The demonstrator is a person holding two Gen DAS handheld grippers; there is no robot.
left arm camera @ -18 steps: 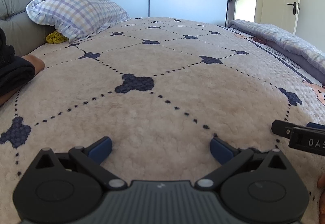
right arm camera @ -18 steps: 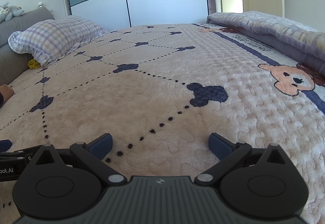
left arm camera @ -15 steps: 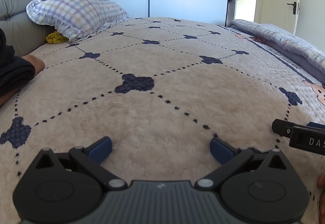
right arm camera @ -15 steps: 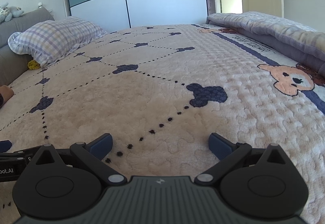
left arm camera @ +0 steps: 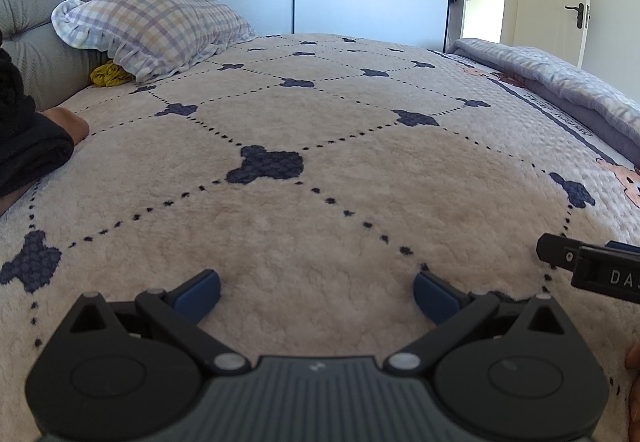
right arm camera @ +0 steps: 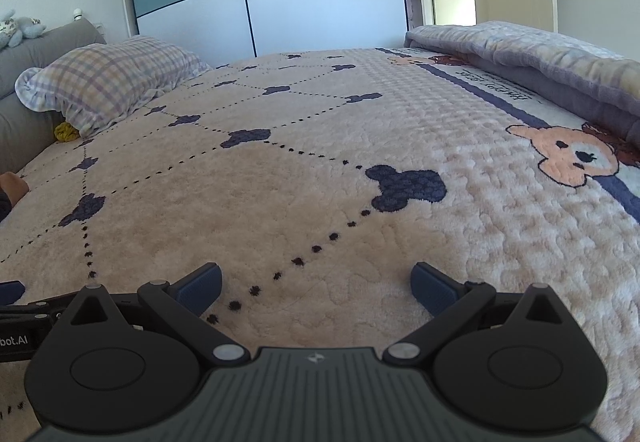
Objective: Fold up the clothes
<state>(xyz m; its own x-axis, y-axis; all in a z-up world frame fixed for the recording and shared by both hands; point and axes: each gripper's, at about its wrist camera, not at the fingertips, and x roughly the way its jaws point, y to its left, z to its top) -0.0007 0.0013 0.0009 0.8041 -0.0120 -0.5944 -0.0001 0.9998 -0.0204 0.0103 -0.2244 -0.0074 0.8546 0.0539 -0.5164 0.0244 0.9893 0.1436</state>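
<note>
Left gripper [left arm camera: 316, 292]: black linkage arms, two round black discs, silver pivot screws, ribbed grey housing behind, dark blue pads [left arm camera: 198, 292] at tips. Right gripper [right arm camera: 316, 286]: same build, same blue pads [right arm camera: 434, 288], small white logo on grey housing. White lettering on black bar at each gripper's side, partly cut off. Black sleeve [left arm camera: 28, 157] far left of left gripper.

Right gripper [right arm camera: 316, 288], jaws wide (empty), over patterned bedspread [right arm camera: 320, 169]
</note>
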